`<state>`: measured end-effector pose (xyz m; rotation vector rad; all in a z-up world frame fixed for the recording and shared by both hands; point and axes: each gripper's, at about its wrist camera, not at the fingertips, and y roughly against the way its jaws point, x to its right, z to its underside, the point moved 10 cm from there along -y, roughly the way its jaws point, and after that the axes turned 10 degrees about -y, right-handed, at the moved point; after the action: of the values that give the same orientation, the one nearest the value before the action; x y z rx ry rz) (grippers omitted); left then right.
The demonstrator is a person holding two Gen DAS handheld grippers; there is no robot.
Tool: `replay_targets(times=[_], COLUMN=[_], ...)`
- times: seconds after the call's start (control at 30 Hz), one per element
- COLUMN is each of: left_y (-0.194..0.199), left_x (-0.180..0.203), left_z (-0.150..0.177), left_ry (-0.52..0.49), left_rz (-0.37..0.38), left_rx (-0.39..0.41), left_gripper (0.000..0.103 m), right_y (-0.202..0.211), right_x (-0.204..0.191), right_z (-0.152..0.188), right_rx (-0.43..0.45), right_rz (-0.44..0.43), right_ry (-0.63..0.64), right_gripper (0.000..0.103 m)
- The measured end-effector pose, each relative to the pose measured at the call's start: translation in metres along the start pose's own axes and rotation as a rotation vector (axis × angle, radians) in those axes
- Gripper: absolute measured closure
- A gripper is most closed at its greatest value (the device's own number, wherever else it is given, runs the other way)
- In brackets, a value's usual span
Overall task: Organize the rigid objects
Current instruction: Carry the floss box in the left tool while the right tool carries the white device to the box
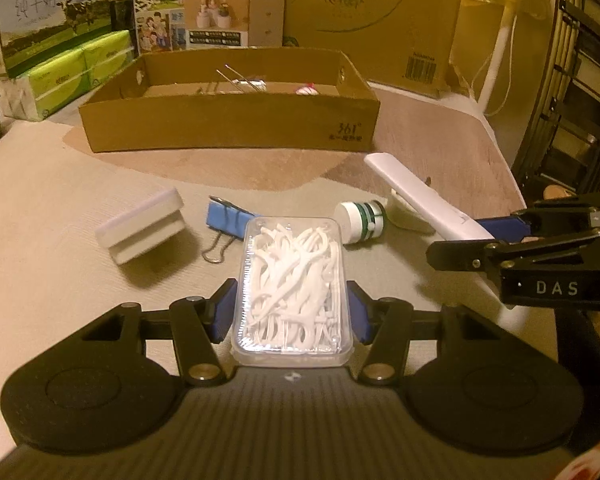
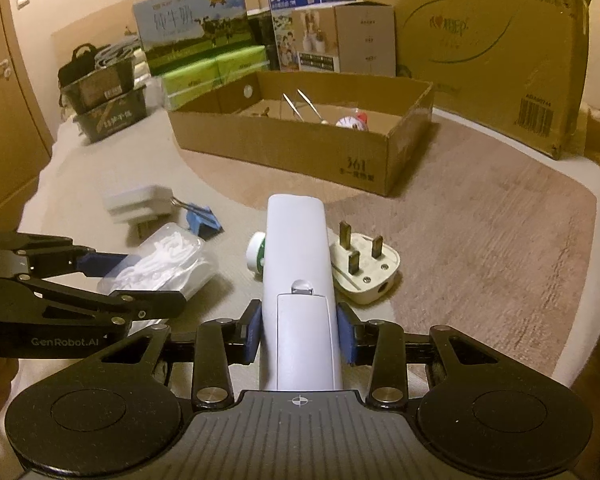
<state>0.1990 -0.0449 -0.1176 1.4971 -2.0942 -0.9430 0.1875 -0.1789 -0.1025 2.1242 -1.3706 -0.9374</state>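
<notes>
left gripper (image 1: pixel 291 312) clamped the clear floss-pick box (image 1: pixel 294 288), just above the mat | right gripper (image 2: pixel 298 336) pinched the white remote (image 2: pixel 298 280) | beyond lay plug (image 2: pixel 364 270), binder clip (image 1: pixel 226 222) | farthest: cardboard tray (image 1: pixel 228 128)

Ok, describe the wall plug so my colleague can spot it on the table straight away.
Find the open cardboard box at the back of the table. In front of it the right gripper holds a long white remote; the plug lies just right of that. It is cream-coloured, with three metal prongs pointing up.
</notes>
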Motion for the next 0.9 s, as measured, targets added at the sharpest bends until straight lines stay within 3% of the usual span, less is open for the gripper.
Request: replay_targets(times=[0.53, 0.9], left_y=[0.028, 0.024], left_x=[-0.037, -0.081], left_z=[-0.039, -0.084], left_ry=[0.035, 0.012], left_rz=[-0.045, -0.070], left_rx=[0.064, 0.095], left_gripper=[0.050, 0.050], right_y=[0.016, 0.008], right_x=[-0.010, -0.012], right_z=[-0.030, -0.073], right_rx=[0.051, 0.077], right_rz=[0.011, 0.013], right_ry=[-0.014, -0.038], right_gripper=[0.064, 0.064])
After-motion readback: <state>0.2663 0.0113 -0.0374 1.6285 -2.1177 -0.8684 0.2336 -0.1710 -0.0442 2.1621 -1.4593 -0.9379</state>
